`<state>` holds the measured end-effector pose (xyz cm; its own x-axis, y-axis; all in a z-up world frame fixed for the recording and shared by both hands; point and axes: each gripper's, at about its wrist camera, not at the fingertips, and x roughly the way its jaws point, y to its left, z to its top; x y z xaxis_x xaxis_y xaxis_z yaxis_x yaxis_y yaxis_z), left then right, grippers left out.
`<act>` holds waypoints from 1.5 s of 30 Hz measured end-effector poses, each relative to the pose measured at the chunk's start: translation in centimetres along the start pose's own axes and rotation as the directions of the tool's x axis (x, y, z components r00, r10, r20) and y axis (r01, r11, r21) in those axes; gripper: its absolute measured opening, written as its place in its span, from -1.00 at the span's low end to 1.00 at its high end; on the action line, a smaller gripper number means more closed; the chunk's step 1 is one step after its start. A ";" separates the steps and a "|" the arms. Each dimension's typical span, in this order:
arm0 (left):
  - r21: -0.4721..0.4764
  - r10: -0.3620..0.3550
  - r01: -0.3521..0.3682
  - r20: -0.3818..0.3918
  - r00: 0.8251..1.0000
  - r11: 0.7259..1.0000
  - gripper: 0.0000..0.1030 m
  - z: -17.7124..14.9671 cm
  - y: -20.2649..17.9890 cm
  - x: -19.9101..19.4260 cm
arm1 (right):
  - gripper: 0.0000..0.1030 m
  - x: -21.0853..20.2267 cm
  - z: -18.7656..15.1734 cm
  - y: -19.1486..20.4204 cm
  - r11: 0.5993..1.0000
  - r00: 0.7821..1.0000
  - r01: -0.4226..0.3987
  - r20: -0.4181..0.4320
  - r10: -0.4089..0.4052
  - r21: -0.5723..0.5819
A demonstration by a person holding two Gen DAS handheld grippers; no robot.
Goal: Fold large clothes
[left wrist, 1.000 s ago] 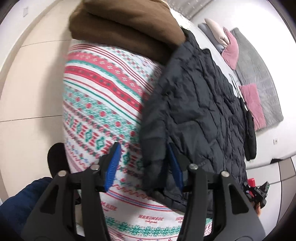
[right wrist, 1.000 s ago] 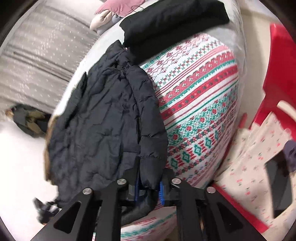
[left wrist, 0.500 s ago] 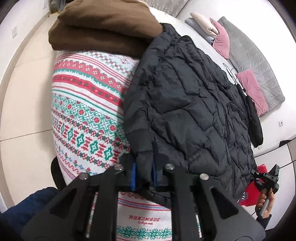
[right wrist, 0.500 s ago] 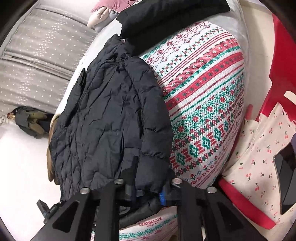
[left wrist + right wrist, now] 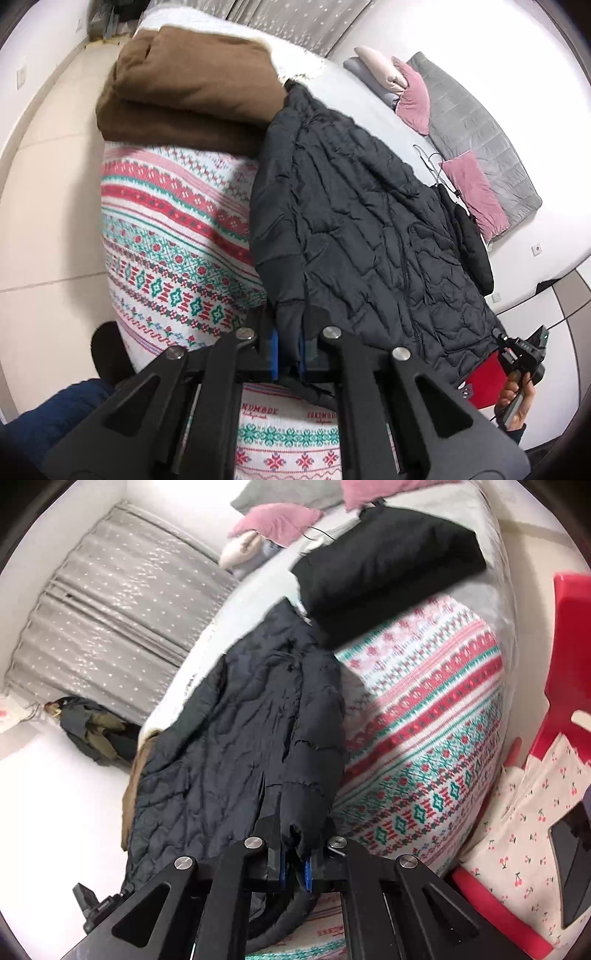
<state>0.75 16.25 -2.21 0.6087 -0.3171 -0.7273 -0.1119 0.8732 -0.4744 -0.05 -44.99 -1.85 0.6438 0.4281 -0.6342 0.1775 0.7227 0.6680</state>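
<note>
The left gripper is clenched on the black puffer jacket's hem corner; the right gripper pinches its opposite edge; the jacket lies across the patterned blanket on the bed; slick padded fabric could slip free if pulled unevenly.

Bright, even light; blurred fisheye edges.

My bed, patterned blanket at its foot, dark puffer jacket beside the blanket, folded brown blanket beyond it.
</note>
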 end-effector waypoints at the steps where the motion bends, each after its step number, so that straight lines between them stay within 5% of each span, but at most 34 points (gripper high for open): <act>1: 0.007 0.000 0.000 0.006 1.000 1.000 -0.84 -0.1 -0.2 -0.5 | -0.90 -0.3 -0.1 0.4 1.000 1.000 -0.017 0.006 0.017 -0.011; 8: -0.058 -0.055 0.056 0.020 0.998 0.997 -0.85 -1.0 0.3 -3.4 | -0.90 -4.1 -1.1 0.9 0.989 0.985 -0.149 0.091 0.149 -0.011; 22: -0.085 -0.135 0.142 0.080 0.988 0.986 -0.86 -3.8 0.5 -9.5 | -0.91 -10.2 -5.9 0.1 0.974 0.951 -0.225 0.213 0.224 -0.022; 31: -0.103 -0.166 0.175 0.090 0.982 0.979 -0.86 -3.0 0.2 -9.1 | -0.90 -10.3 -6.1 0.2 0.972 0.950 -0.234 0.212 0.230 -0.002; 45: -0.128 -0.193 0.207 0.115 0.974 0.970 -0.86 -3.8 -1.0 -10.4 | -0.90 -11.2 -6.9 -1.4 0.938 0.914 -0.343 0.248 0.322 0.049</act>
<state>-8.43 17.28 3.91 0.7053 -0.4346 -0.5601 -0.0829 0.7341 -0.6740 -12.61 -47.06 1.62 0.8301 0.4889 -0.2680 -0.0182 0.5042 0.8634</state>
